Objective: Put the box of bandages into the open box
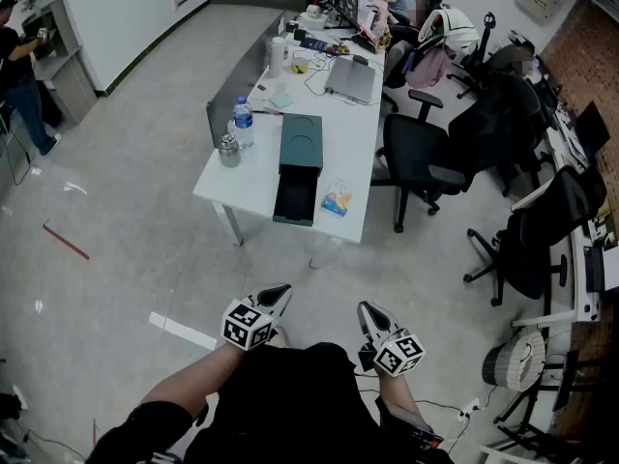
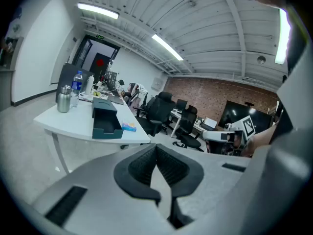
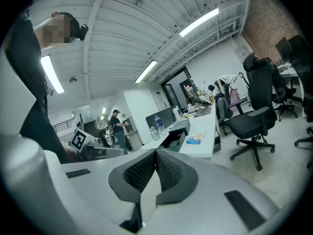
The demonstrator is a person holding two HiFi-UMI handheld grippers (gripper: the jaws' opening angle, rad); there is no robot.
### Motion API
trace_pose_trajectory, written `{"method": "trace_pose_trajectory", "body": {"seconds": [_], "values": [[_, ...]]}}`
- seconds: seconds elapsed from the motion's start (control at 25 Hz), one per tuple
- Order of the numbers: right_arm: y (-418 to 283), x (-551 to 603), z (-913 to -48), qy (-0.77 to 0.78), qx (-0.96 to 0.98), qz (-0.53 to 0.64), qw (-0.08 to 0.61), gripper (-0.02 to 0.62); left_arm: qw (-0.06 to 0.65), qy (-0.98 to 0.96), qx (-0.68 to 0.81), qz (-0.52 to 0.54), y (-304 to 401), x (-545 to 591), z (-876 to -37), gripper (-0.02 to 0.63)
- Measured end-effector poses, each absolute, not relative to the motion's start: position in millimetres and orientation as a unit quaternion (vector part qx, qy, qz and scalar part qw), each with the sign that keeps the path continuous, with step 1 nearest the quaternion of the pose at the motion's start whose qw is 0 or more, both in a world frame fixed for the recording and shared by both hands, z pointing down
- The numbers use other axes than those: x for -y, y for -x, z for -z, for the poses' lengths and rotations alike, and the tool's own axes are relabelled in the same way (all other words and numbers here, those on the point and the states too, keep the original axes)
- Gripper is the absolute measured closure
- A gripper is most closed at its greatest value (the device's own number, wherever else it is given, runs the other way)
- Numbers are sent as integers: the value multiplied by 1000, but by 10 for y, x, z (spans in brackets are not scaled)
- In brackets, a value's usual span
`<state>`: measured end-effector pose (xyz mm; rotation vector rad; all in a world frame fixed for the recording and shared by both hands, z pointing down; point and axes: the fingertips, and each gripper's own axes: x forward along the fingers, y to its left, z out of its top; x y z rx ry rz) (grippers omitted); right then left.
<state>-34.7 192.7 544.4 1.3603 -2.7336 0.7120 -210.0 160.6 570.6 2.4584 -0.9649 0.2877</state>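
On the white table, the small colourful box of bandages lies next to the dark green open box, whose lid sits just behind it. Both also show far off in the left gripper view, bandages beside the open box, and in the right gripper view, bandages by the box. My left gripper and right gripper are held close to my body, well short of the table. Both are shut with nothing between the pads.
A steel cup and a water bottle stand on the table's left side, a laptop and clutter farther back. Black office chairs crowd the right. A person stands at the far left.
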Motion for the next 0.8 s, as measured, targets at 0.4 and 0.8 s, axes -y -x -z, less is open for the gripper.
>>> {"method": "trace_pose_trajectory", "body": {"seconds": [0.4,0.8], "values": [[229,-1989,-5220,-446,873,-195,15,571,225,-912,331,-94,1900,-1628,-5548,598],[-7,-2097,-5278,-482,851,-207,3,571,238,-911,323,-93,1834,-1654,-5650,598]]}}
